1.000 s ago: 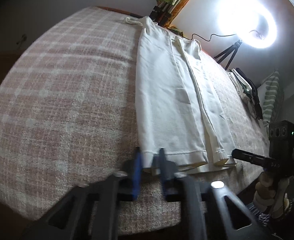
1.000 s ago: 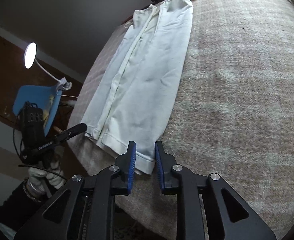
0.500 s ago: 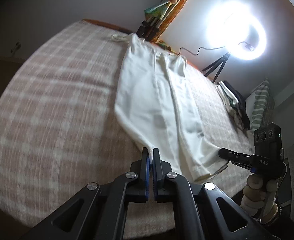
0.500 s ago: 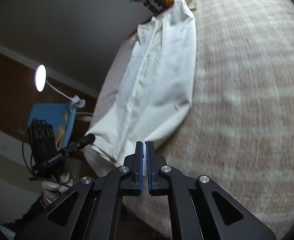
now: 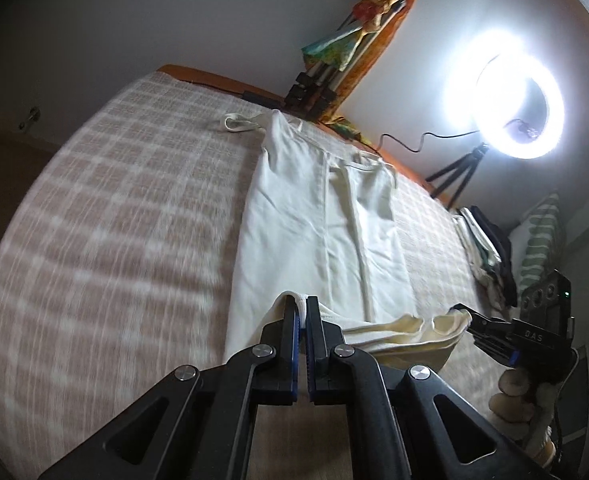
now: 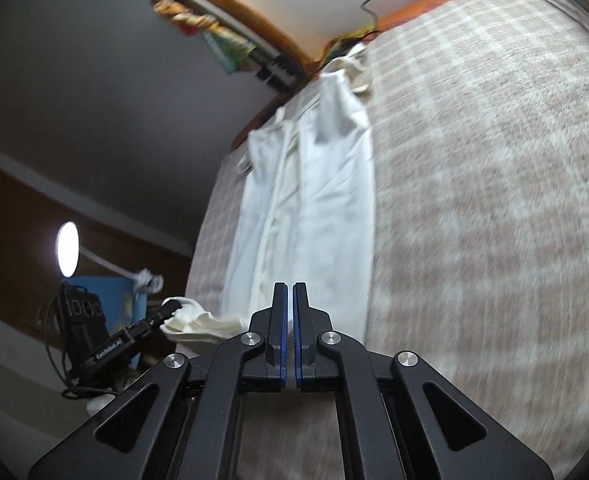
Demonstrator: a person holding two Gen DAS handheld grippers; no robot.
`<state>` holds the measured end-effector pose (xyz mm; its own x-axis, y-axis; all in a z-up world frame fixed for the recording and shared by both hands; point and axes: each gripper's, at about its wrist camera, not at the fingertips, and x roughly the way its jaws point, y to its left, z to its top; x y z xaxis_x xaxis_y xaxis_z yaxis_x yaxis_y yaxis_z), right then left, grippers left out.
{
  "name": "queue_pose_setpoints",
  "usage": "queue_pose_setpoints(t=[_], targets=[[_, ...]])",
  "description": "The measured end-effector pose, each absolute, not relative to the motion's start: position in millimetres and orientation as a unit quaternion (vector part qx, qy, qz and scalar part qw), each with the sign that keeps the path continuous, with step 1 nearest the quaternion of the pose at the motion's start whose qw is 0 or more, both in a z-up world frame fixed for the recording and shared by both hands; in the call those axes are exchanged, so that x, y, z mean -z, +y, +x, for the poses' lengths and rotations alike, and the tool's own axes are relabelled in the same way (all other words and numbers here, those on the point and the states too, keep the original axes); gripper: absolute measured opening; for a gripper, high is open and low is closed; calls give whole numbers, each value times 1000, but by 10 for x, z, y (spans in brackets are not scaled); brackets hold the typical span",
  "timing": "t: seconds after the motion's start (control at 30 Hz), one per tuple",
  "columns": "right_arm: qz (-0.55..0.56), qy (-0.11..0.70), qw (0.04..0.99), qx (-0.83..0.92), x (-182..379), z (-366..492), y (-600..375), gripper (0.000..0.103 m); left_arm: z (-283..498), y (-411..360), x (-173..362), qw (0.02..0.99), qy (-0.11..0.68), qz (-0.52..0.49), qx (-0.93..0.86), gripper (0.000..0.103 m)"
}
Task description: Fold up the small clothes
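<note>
A long cream-white garment point(image 5: 318, 224) lies lengthwise on a pink-and-white checked bedspread point(image 5: 114, 220), also seen in the right wrist view point(image 6: 314, 208). My left gripper point(image 5: 301, 312) is shut on the near left hem corner, lifted off the bed. My right gripper point(image 6: 290, 300) is shut on the other hem corner; it shows in the left wrist view point(image 5: 468, 316) gripping the hem. The left gripper shows in the right wrist view point(image 6: 166, 312) with bunched hem. The hem hangs raised between both grippers.
A bright ring light point(image 5: 506, 96) on a tripod stands past the bed's far right. Folded clothes point(image 5: 486, 240) and a striped pillow point(image 5: 542, 236) lie at the right. A wooden headboard with colourful items point(image 5: 354, 40) is at the far end. A lamp point(image 6: 68, 254) stands left of the bed.
Both grippers closed on the hem corners, then lifted them off the bed and carried them toward the far end; the lower part of the garment now rises from the bedspread.
</note>
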<state>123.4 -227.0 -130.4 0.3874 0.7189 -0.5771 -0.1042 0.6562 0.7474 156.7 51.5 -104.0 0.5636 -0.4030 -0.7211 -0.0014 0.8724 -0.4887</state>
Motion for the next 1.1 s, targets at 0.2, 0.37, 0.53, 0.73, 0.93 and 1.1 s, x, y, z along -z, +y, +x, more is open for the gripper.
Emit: queue_pose_setpoints(t=[0.2, 0.37, 0.53, 0.73, 0.93, 1.1], targets=[[317, 485, 778, -241, 1400, 1492, -2319, 4, 1885, 479, 1224, 851, 467, -212, 114, 0], [293, 491, 780, -252, 1464, 1567, -2267, 6, 1982, 512, 1192, 862, 459, -187, 105, 37], [232, 501, 787, -277, 1462, 1551, -2045, 24, 1906, 691, 1121, 872, 445, -173, 112, 39], [177, 506, 800, -271, 1476, 1549, -1870, 26, 1844, 596, 1231, 874, 451, -124, 131, 37], [156, 509, 802, -272, 1517, 1562, -1815, 26, 1870, 245, 1327, 879, 451, -27, 150, 37], [133, 505, 808, -271, 1506, 1561, -1757, 26, 1919, 195, 1385, 876, 457, -23, 152, 31]])
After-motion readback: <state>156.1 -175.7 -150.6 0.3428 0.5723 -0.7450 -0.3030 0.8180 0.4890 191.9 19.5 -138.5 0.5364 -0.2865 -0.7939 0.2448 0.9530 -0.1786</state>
